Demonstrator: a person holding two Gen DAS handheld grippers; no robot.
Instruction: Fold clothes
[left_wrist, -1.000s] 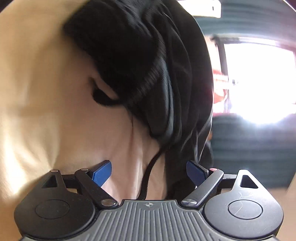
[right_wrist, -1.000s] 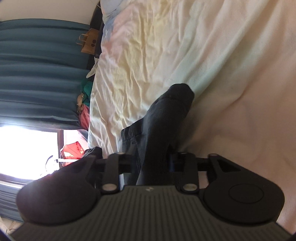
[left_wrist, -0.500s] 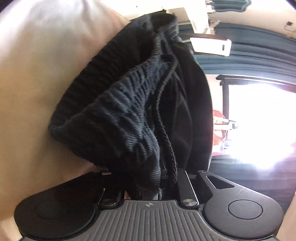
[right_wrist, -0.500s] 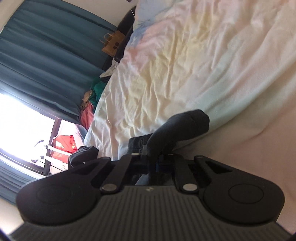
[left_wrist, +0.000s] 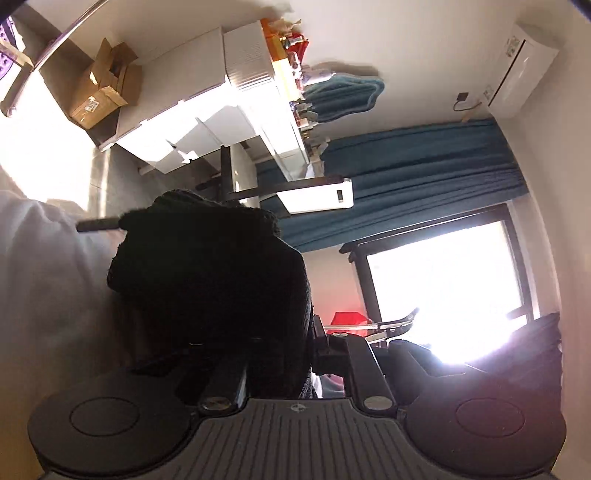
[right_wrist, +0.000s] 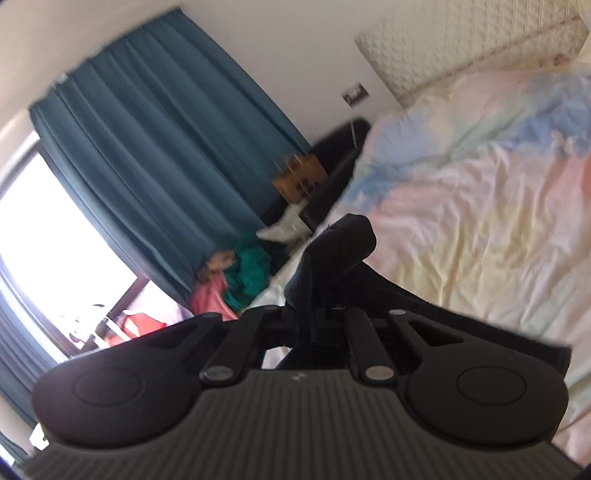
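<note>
A black ribbed garment (left_wrist: 210, 280) bunches over my left gripper (left_wrist: 273, 347), which is shut on it and lifted so the view looks across the room; the fingertips are hidden under the cloth. In the right wrist view my right gripper (right_wrist: 314, 314) is shut on another part of the black garment (right_wrist: 336, 243), which sticks up in a fold above the jaws and trails off to the right over the bed (right_wrist: 480, 206).
The bed has a pale pastel sheet and a quilted headboard (right_wrist: 461, 40). Teal curtains (right_wrist: 166, 147) and a bright window (left_wrist: 443, 288) lie beyond. A white desk with drawers (left_wrist: 207, 122) and a cardboard box (left_wrist: 103, 88) stand across the room. Coloured clothes (right_wrist: 236, 280) are piled beside the bed.
My left gripper closed on the black garment and lifted it off the bed, swinging toward the room. My right gripper kept its hold and tilted up, raising its fold.
</note>
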